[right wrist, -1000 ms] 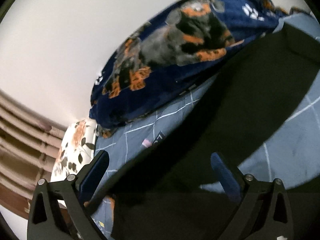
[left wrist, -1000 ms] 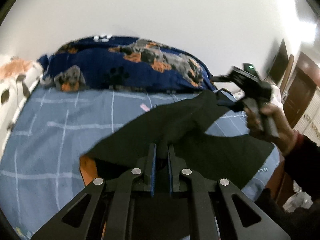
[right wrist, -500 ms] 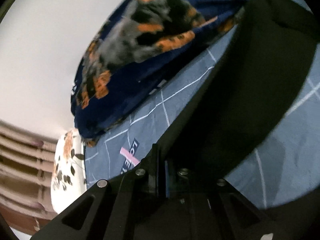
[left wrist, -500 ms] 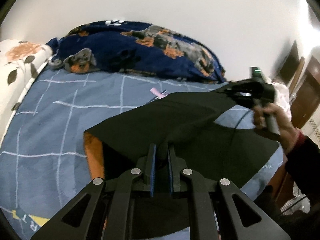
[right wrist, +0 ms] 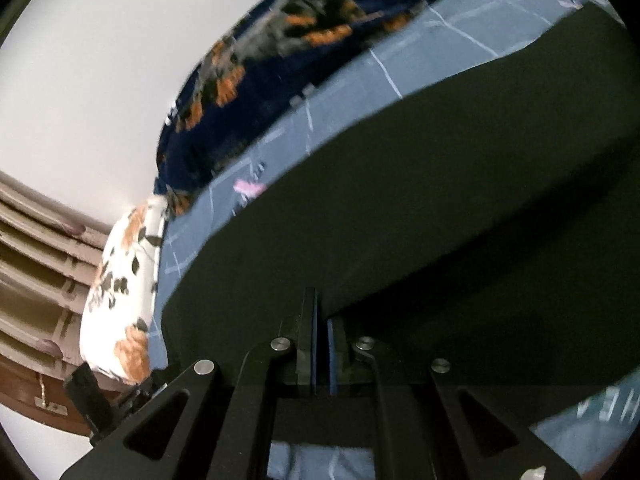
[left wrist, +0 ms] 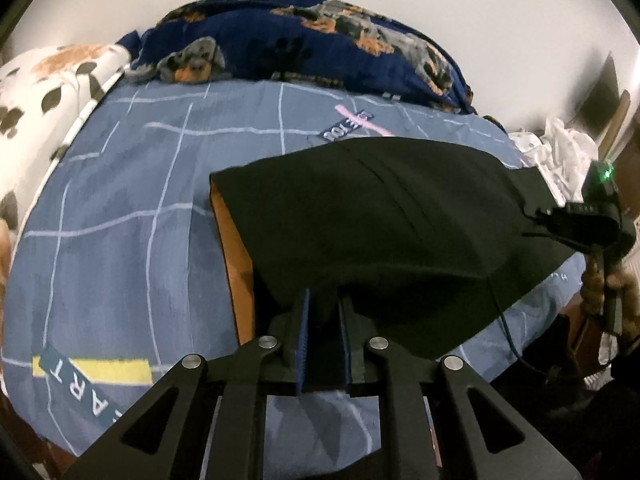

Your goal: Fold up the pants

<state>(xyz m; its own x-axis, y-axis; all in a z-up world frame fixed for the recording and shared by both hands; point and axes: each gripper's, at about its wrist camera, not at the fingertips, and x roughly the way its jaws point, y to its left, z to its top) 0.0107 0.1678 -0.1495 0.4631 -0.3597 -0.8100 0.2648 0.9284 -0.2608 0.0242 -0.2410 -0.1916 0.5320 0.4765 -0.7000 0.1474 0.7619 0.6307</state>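
Pants (left wrist: 384, 216) black, lifted over bed (left wrist: 120, 208); left tongs (left wrist: 324, 304) and right tongs (right wrist: 321, 320) both clamped on cloth

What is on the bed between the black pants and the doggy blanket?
Only bare blue sheet separates the black pants from the doggy blanket, with a pink-striped label printed on it. The left wrist view shows it.

The left wrist view looks forward and slightly down across the bed (left wrist: 120, 208) toward the wall. The right wrist view sits lower, rolled sideways. Both share the dog-print blanket (left wrist: 304, 40).
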